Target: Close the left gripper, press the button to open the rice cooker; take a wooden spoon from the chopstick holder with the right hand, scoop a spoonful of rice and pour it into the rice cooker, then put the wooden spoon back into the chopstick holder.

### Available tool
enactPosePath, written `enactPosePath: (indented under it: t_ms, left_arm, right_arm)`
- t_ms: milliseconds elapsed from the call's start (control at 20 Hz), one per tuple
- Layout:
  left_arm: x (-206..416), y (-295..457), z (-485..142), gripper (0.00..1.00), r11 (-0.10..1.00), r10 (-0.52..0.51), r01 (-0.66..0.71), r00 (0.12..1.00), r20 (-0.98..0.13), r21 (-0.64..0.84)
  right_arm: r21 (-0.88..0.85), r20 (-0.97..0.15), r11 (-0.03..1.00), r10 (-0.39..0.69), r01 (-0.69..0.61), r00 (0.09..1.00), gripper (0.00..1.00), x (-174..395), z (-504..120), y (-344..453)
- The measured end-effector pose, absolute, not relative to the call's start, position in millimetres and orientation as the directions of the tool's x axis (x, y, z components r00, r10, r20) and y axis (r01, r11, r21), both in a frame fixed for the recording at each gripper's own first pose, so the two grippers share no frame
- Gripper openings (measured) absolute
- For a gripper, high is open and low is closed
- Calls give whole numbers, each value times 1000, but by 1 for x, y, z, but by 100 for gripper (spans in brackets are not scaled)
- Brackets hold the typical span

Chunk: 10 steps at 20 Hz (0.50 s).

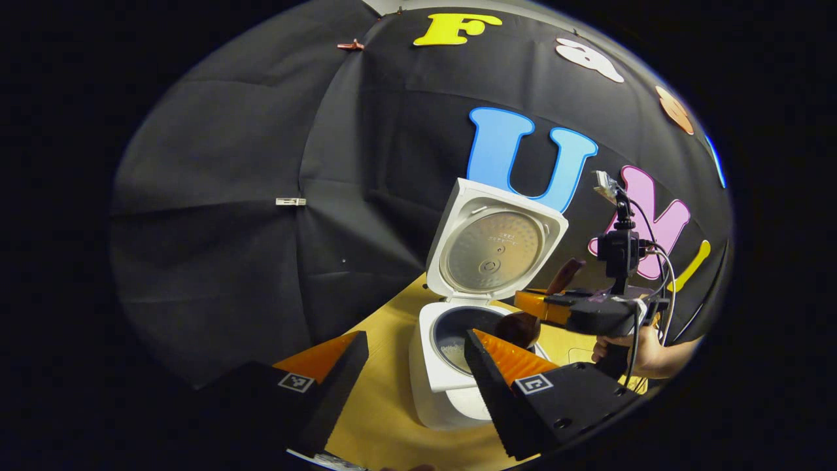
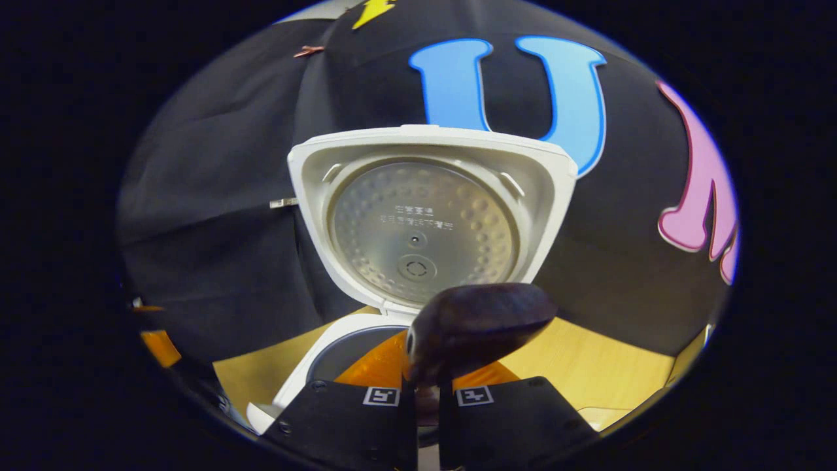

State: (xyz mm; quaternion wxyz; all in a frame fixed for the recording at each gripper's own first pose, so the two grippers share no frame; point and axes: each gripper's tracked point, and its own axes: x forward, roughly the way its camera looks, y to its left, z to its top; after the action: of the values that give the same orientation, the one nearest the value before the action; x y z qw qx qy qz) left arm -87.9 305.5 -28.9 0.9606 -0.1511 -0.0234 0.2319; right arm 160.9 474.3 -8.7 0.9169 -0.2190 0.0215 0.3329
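The white rice cooker [image 1: 428, 366] stands on the table with its lid [image 1: 497, 242] swung up, and some white rice lies in its pot [image 1: 454, 353]. My left gripper [image 1: 417, 337] is open just in front of the cooker, with nothing between its fingers. My right gripper [image 1: 556, 307], held by a hand [image 1: 644, 353], is over the cooker's right side. It is shut on a dark wooden spoon [image 1: 523, 327] whose bowl hangs above the pot. In the right gripper view the spoon [image 2: 477, 327] sticks up from that gripper [image 2: 425, 392], in front of the lid [image 2: 418, 216] and the pot rim [image 2: 327, 350]. What the spoon's bowl holds is hidden.
The light wooden table [image 1: 386, 405] runs under and to the right of the cooker [image 2: 588, 366]. Black cloth walls close in behind and to the left. A cable and a small mount [image 1: 618, 248] rise from the right gripper.
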Motion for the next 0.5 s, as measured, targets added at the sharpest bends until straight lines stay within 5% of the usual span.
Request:
enactPosePath:
  t_ms: [500]
  left_arm:
    - [-76, 267, -7, 95, 880, 410, -395, 912, 4, -263]
  right_arm:
    - [-247, -143, 732, 620, -634, 772, 16, 137, 39, 435]
